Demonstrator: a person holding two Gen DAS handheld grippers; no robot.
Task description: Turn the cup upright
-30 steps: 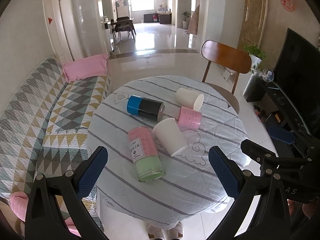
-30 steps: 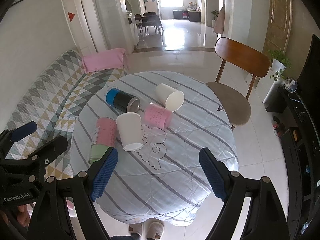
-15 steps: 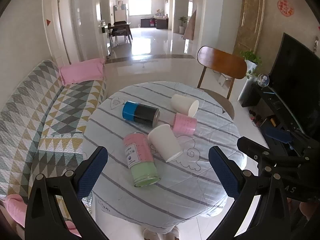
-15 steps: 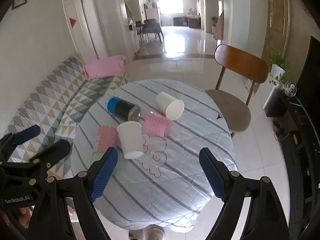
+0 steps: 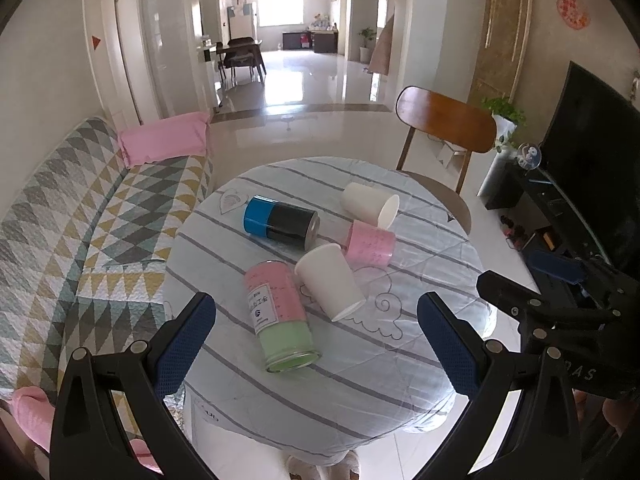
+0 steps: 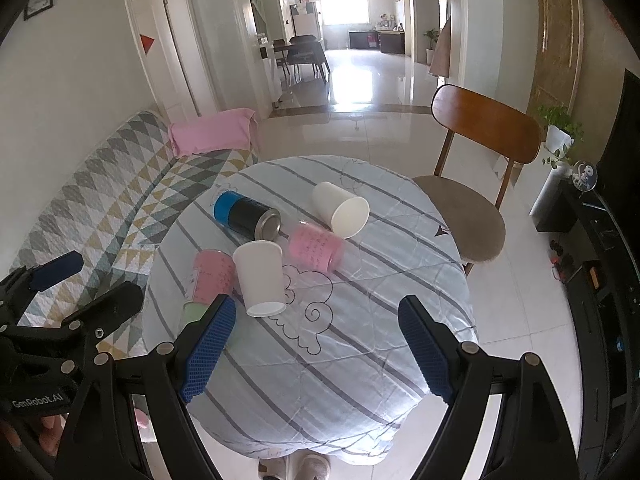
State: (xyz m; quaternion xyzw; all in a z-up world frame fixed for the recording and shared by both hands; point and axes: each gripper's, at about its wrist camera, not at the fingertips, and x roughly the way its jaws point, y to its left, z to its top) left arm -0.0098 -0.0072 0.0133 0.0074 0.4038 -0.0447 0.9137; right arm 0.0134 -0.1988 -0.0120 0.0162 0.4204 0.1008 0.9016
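Note:
Several cups lie on their sides on a round table (image 5: 360,380) with a striped cloth. A white paper cup (image 5: 330,286) (image 6: 260,278) lies in the middle. A second white cup (image 5: 370,204) (image 6: 341,210) lies farther back. A pink cup (image 5: 370,243) (image 6: 316,248), a blue and black can (image 5: 280,222) (image 6: 246,216) and a pink and green cup (image 5: 280,318) (image 6: 208,280) lie around them. My left gripper (image 5: 316,344) is open and empty above the near table edge. My right gripper (image 6: 316,346) is open and empty, also above the near edge.
A wooden chair (image 5: 444,136) (image 6: 476,160) stands at the table's far right. A quilted sofa (image 5: 80,216) with a pink pillow (image 5: 164,142) runs along the left. A TV stand (image 5: 560,208) is at the right. A person's slippers (image 6: 296,468) show below the table.
Both grippers have pulled back and risen a little, so the table looks smaller and farther. The cups have not moved. Both grippers stay open.

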